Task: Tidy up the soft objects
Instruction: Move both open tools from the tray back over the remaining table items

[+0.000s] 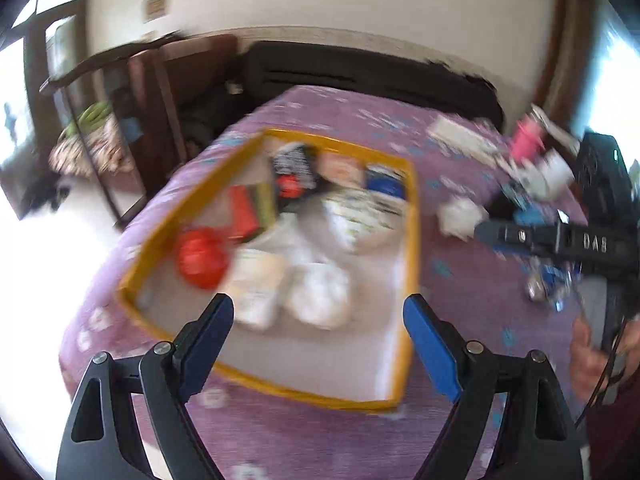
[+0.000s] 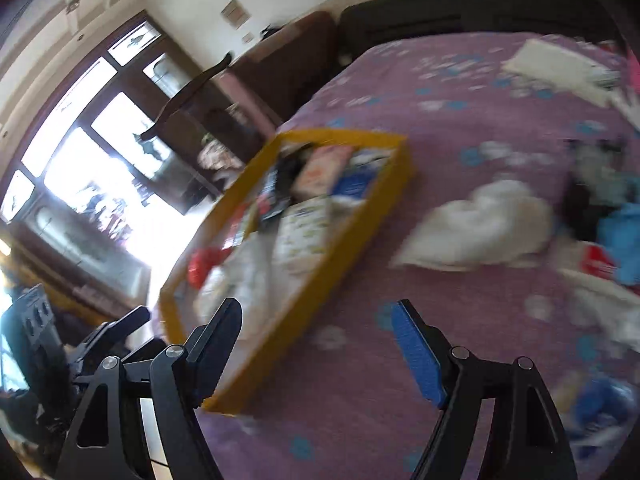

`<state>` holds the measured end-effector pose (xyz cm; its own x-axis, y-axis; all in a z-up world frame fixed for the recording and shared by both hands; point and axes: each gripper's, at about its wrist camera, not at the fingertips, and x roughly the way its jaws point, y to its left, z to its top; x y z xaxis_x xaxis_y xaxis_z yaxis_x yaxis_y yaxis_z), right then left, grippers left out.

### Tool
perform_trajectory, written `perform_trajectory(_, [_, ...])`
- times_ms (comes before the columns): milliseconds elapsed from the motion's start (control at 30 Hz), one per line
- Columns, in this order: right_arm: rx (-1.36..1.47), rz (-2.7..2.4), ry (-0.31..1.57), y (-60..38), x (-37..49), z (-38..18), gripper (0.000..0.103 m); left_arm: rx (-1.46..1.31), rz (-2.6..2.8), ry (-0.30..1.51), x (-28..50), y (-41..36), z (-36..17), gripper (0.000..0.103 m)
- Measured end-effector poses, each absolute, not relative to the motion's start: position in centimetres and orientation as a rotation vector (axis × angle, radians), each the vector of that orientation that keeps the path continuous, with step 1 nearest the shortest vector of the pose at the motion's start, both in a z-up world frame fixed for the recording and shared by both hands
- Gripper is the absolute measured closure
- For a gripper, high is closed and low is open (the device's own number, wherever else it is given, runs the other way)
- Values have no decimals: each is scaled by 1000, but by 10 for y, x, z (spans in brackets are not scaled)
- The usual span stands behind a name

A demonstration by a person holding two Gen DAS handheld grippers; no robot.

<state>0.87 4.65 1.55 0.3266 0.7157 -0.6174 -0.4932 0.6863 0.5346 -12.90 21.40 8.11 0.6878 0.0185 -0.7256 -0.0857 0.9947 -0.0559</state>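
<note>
A shallow yellow-rimmed box [image 1: 412,216] lies on a purple bedspread [image 1: 460,288] and holds several soft items: white bundles [image 1: 316,296], a red bundle [image 1: 200,258] and patterned folded pieces. My left gripper [image 1: 318,314] hovers open over the box's near end, nothing between its fingers. In the right wrist view the same box [image 2: 320,272] lies left of centre, and a white cloth [image 2: 480,228] rests on the bedspread to its right. My right gripper [image 2: 316,320] is open and empty above the box's near corner. In the left wrist view the right gripper [image 1: 560,236] reaches in at the right edge.
Loose clothes, blue [image 2: 620,236] and white [image 2: 608,304], lie at the right of the bed. A pink item [image 1: 528,140] and papers [image 1: 460,136] sit near the dark headboard [image 1: 360,68]. A wooden cabinet [image 1: 132,92] and bright windows [image 2: 100,168] stand to the left. Both views are blurred.
</note>
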Motion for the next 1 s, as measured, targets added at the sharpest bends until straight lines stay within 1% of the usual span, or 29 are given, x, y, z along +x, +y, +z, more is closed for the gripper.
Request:
perform_trajectory(200, [190,607,834,-22,2,15,20,34,-17,867,-106,150,69,17])
perform_trajectory(367, [130,536,790,-53,6,11,20,103,-44,905,-91,111,59,17])
perform_trajectory(433, [103,513,771,-51,13,5,20,129,-51,922,-86,98,54,17])
perform_trajectory(767, [115,420,673,-87,12,2,15,175,-76,995,-59,63,29,17])
perform_trajectory(933, [158,356,672,-101,19,-5,15,158,-93,1044,-41,55,7,17])
perform_trajectory(967, [177,347,670,-106,20,-5,15,151,-97,1055,-37,54,2,15])
perform_trajectory(1000, [194,338,663,-111,20,-4,15,123,-98,1041,-34,55,0,11])
